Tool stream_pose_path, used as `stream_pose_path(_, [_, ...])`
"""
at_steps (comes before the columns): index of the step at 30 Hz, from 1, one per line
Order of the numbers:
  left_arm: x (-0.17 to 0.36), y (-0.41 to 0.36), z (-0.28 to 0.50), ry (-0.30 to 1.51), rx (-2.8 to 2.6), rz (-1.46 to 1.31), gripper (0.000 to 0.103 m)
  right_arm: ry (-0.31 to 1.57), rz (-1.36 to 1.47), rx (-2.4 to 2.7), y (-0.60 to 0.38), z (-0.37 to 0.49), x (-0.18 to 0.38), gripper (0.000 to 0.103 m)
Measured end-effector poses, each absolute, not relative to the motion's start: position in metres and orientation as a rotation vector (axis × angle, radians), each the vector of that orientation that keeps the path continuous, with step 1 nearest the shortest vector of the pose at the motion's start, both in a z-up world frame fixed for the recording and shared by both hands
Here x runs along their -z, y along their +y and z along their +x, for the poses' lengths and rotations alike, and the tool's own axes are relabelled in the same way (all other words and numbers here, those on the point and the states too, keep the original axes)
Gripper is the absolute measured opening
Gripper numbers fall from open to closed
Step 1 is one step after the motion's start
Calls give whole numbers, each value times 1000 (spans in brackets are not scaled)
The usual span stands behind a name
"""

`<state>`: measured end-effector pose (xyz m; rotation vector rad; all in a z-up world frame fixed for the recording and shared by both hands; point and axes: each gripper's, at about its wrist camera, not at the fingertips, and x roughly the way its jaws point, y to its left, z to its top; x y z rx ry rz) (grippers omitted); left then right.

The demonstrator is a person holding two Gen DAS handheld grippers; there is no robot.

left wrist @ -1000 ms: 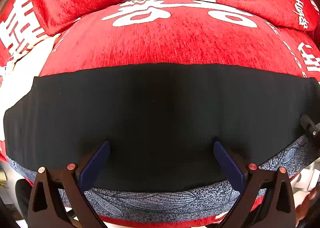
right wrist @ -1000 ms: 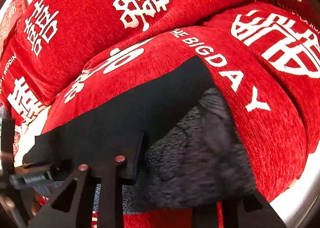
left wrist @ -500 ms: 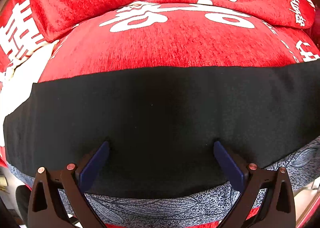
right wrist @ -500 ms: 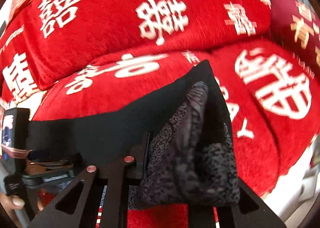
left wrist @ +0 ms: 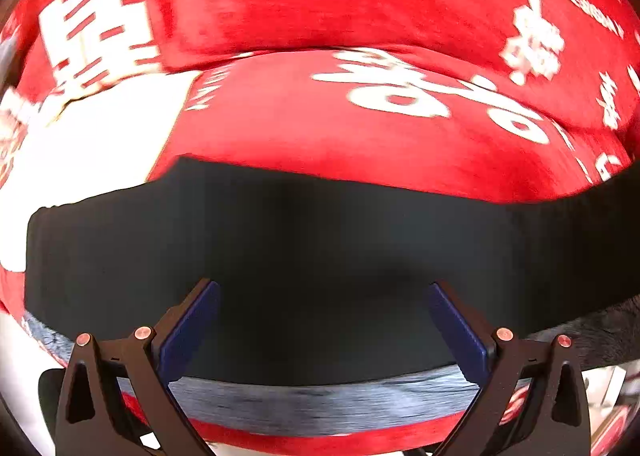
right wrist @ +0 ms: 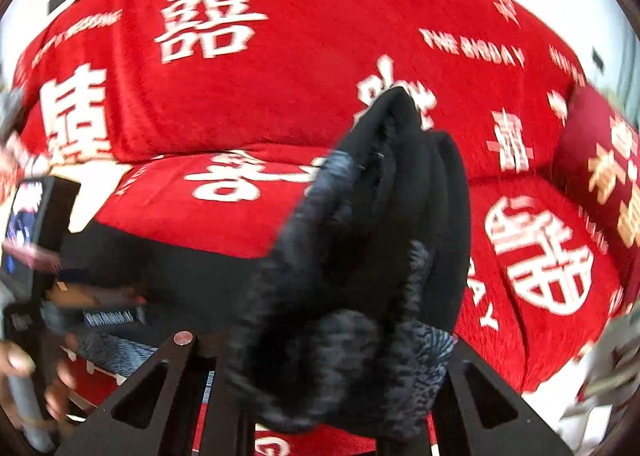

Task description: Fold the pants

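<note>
Pants [left wrist: 320, 256] lie as a long black band across the red sofa seat [left wrist: 360, 128], long axis running left-right along the near edge, with grey patterned lining showing at the near hem. Right gripper [right wrist: 320, 388] has the right-hand end: jaws nearly closed, clamped on a bunched wad of black and grey patterned fabric that stands up in front of its camera, peak well clear of the cushion. Pads themselves are hidden behind the cloth, but the fabric hangs from them, so I read it as held. Left gripper [left wrist: 320, 332] is wide open, pointing steeply down over the band, blue pads [left wrist: 192, 332] apart with flat cloth showing between them; nothing gripped, and I can't tell whether the tips touch the fabric. The key relation, as I judge it: the free far-left end of the band lies to the left of the raised right-hand end, so the fold goes along the long axis, right end carried leftward over the flat part. Right hand is the one in position for that; left is nearer the middle and could pin the crease. Versus a second ago: right jaws have closed further on the wad, the bunch is lifted much higher and rolled upright, more sofa back in view. Left view has shifted along the band, left end of the pants now visible, picture motion-blurred.
</note>
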<state>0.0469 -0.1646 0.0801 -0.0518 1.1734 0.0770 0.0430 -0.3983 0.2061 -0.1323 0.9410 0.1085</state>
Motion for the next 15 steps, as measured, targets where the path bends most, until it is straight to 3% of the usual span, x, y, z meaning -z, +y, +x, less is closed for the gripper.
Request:
stream_pose_path(7, [-73, -58, 30, 1173, -184, -215, 103, 897, -364, -233, -287, 30, -192, 16])
stream_pose_path(15, [-57, -14, 9, 1181, -221, -265, 103, 908, -499, -319, -194, 18, -157, 16])
